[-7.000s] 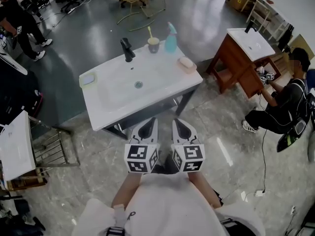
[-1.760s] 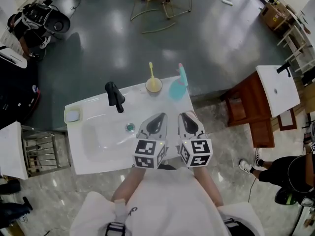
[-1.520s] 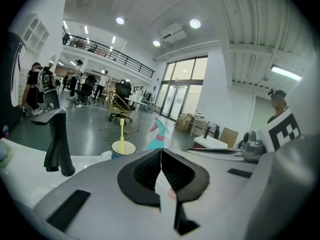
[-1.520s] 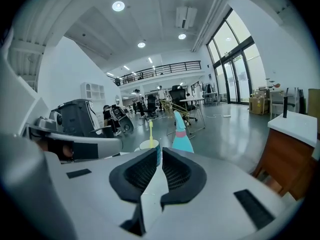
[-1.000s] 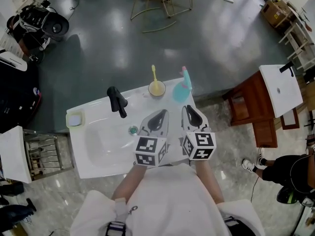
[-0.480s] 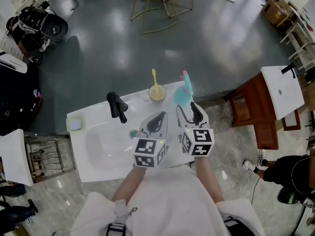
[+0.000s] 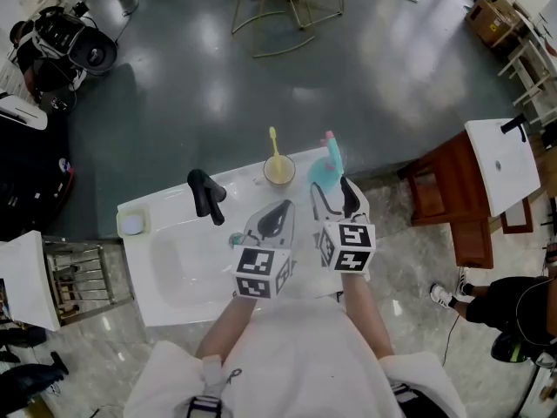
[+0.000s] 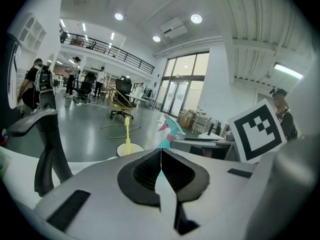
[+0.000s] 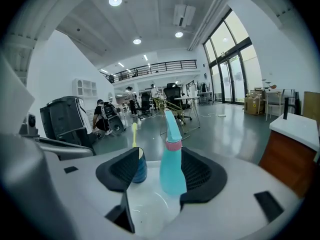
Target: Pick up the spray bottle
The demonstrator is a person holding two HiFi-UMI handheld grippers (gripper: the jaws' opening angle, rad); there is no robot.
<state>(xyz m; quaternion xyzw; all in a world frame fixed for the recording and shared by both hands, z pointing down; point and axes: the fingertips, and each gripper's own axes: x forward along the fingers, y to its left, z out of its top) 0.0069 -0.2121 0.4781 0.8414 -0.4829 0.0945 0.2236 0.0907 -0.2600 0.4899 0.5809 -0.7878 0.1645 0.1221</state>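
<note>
**A:** Where does the spray bottle [image 7: 326, 165] lie from the jaws?

**B:** It stands upright at the back edge of the white basin [image 7: 174, 273], at its right-hand corner, with the toothbrush cup [image 7: 278, 171] just beside it on the left. Its long axis is vertical, the nozzle on top; the right gripper [image 7: 331, 186] points straight at it from the near side.

**A:** And the jaws themselves?

**B:** The right jaws stand well apart and have just been opening. In the right gripper view the bottle [image 9: 171, 159] sits in line with the gap, closer to the right-hand jaw than the left, and no pad presses on it. Whether its body is already inside the gap or just beyond the tips I cannot say for sure; the head view suggests just beyond.

**A:** The other hand?

**B:** The left gripper [image 7: 277, 216] hangs over the basin with its jaws together on nothing; the bottle lies off to its right and farther away, so the right hand is plainly the nearer one.

**A:** So what does the move turn on?

**B:** I judge a short push forward, nudged slightly to the right to centre the body, then a close across its width.
</note>
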